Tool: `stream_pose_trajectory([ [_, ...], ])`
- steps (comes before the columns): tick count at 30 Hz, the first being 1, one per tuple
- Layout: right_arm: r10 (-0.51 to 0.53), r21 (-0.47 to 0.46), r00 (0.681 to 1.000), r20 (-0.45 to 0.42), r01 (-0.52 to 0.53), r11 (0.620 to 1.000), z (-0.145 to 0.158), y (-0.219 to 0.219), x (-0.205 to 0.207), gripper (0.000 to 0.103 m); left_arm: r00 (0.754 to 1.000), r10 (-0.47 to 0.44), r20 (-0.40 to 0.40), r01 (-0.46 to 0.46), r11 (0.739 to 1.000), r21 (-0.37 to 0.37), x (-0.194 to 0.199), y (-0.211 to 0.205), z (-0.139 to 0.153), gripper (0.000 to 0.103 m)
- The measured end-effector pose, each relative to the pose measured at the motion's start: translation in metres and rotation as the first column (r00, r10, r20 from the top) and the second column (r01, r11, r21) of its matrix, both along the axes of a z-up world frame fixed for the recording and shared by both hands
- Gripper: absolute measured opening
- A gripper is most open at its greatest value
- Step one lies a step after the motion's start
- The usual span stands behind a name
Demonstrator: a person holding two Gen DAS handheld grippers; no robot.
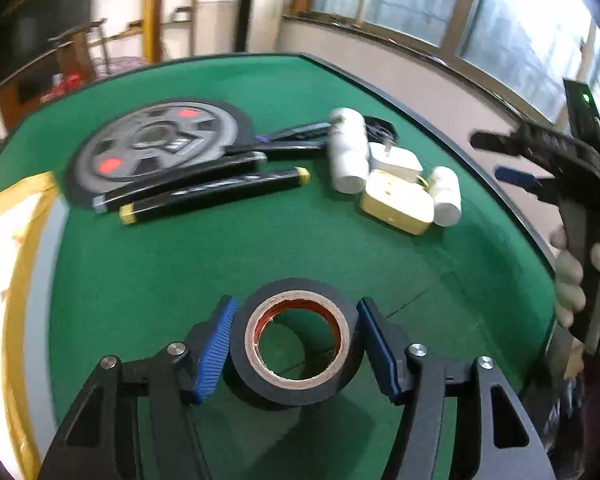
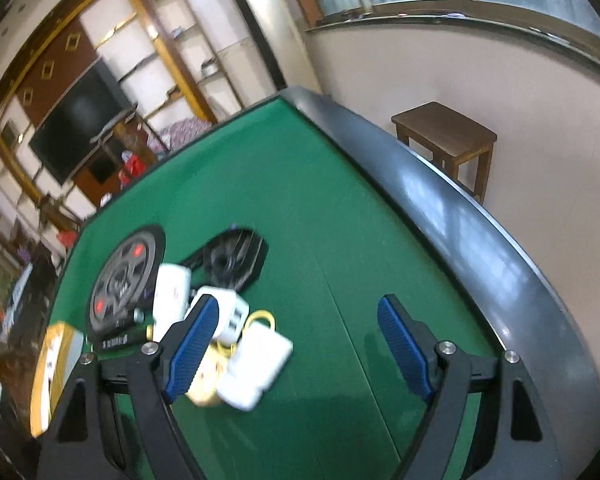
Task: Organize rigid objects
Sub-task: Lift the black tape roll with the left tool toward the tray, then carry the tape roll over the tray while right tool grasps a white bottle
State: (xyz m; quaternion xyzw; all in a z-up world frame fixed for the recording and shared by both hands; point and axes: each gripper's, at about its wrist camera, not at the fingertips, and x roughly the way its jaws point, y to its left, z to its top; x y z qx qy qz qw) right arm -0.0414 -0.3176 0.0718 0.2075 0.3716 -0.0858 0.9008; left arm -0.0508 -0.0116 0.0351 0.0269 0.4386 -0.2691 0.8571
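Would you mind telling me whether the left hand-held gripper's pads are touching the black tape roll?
Apart. The left wrist view shows green felt between the tape roll and both pads of the left hand-held gripper.

A green felt table [image 2: 300, 184] with a dark rim fills the room's middle; at two o'clock a wooden stool [image 2: 446, 136] stands against the pale wall, windows [image 1: 440, 4] above; at ten o'clock, shelving and a dark television [image 2: 76, 120]
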Motion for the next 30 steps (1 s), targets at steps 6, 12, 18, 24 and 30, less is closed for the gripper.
stream_pose_trajectory([
  [6,0.061,0.045,0.997,-0.047,-0.059,0.997,-0.003,0.013,0.016,0.081,0.998,0.057,-0.016,-0.059,0.985,-0.161,-0.034,0.049,0.033,0.065],
  [12,0.193,0.06,0.979,-0.065,-0.19,0.98,0.003,0.072,0.061,0.081,0.992,0.112,0.056,-0.097,0.97,-0.224,-0.064,0.094,0.068,0.065],
  [18,0.232,-0.064,0.961,-0.149,-0.244,0.968,-0.004,0.109,0.098,0.067,0.975,0.21,0.075,-0.19,0.959,-0.211,-0.063,0.144,0.067,0.065],
  [24,0.197,-0.151,0.958,-0.208,-0.231,0.961,-0.012,0.123,0.116,0.053,0.956,0.292,0.04,-0.276,0.935,-0.224,-0.056,0.182,0.05,0.065],
  [30,0.235,-0.152,0.952,-0.195,-0.266,0.952,-0.013,0.128,0.108,0.038,0.938,0.346,0.009,-0.334,0.912,-0.237,-0.054,0.205,0.039,0.065],
])
